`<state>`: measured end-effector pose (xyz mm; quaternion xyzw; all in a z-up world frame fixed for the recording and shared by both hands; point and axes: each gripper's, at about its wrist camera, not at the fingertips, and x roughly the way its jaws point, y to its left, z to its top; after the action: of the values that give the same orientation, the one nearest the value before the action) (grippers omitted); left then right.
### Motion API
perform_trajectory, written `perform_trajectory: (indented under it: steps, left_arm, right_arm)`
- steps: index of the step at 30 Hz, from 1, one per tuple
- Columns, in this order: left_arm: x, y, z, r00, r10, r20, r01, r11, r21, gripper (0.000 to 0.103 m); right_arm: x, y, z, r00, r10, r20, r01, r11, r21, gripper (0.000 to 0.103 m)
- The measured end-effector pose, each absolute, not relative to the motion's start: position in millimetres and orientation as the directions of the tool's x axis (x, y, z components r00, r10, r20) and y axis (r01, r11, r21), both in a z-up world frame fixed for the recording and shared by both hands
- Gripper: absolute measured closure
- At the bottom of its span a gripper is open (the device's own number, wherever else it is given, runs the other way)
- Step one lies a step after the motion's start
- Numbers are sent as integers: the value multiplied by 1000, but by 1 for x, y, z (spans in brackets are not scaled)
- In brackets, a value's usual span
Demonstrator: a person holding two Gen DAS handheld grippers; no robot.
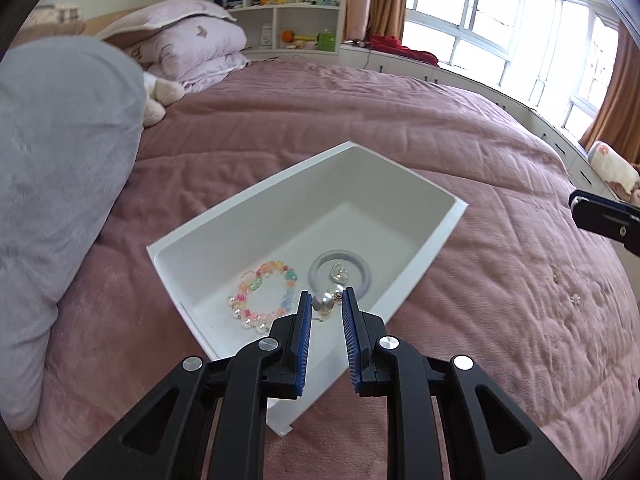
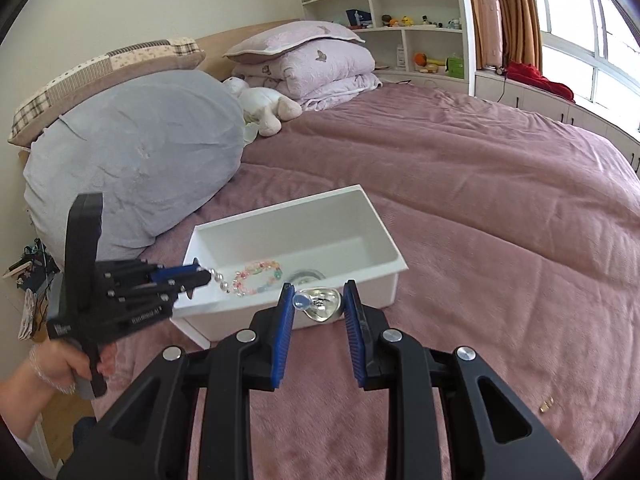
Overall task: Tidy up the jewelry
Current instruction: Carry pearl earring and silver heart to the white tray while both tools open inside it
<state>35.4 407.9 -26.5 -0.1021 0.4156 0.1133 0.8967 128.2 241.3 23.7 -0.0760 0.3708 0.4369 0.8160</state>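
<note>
From the left wrist camera, the left tongs [image 1: 326,308] hang over the near end of a white rectangular plastic bin [image 1: 256,196] that sits on a mauve quilted bedspread [image 1: 480,184]. A pearl-and-gold bead piece [image 1: 326,302] shows in the gap between the blue pads, touching the left pad; on the right a small gap shows, so I cannot tell whether the tongs are gripping it. Just beyond the left pad, on the bin floor, lies a pastel beaded bracelet with pearls [image 1: 262,296]. Ahead of the right pad lies a pale lilac ring-shaped bangle [image 1: 340,274] with a small clear trinket [image 1: 339,272] inside its loop. A grey plush pillow [image 1: 60,160] fills the far left. A black part of the right tongs [image 1: 608,220] juts in at the right edge.

From the right wrist camera, the right tongs [image 2: 316,300] clamp a shiny silver heart-shaped piece [image 2: 320,304], pads pressing both of its sides, just in front of the bin's [image 2: 384,240] near wall. To the left, the left tongs [image 2: 204,276] reach over the bin's left end with a short pearl strand [image 2: 218,280] at their tips, the bracelet [image 2: 256,276] beside it. A white stuffed toy [image 2: 264,108] lies far ahead by the pillow [image 2: 140,152].
</note>
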Motion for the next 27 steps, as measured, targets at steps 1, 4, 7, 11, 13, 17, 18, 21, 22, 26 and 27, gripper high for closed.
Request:
perform_trajectory:
  steps: [1, 4, 7, 11, 13, 17, 18, 21, 22, 26, 27]
  left_arm:
    - [35, 412, -32, 625, 117, -772, -297, 950, -96, 82]
    - [32, 418, -41, 617, 118, -778, -309, 945, -102, 82]
    - [29, 423, -43, 621, 123, -774, -322, 940, -109, 82]
    - [27, 428, -43, 622, 152, -768, -341, 935, -91, 79]
    - [26, 431, -43, 625, 154, -766, -349, 932, -98, 73]
    - [23, 432, -43, 621, 184, -762, -356, 932, -65, 65]
    - [23, 431, -43, 620, 187, -762, -356, 932, -61, 63]
    - [18, 427, -43, 630, 192, -753, -355, 933, -59, 56]
    - [17, 425, -43, 636, 188, -749, -349, 935, -61, 54]
    - [14, 420, -45, 642, 193, -742, -342, 938, -52, 51]
    - [14, 420, -46, 642, 192, -743, -342, 938, -53, 51]
  right_arm:
    - [130, 252, 21, 340, 652, -678, -773, 604, 194, 77]
    - [133, 279, 14, 327, 643, -692, -786, 592, 179, 77]
    - [136, 304, 2, 316, 627, -712, -799, 580, 157, 77]
    - [145, 327, -12, 300, 622, -723, -795, 582, 171, 77]
    - [150, 338, -20, 290, 622, -727, -782, 592, 195, 77]
    - [156, 358, -33, 296, 595, -748, -780, 602, 170, 77]
    - [158, 364, -37, 298, 581, -757, -780, 606, 158, 77]
    - [163, 381, -50, 301, 548, -780, -782, 610, 127, 77]
    - [163, 386, -53, 305, 540, -785, -782, 612, 117, 77]
    - [164, 397, -71, 302, 512, -804, -777, 621, 104, 77]
    - [163, 398, -73, 303, 509, -805, -778, 620, 99, 77]
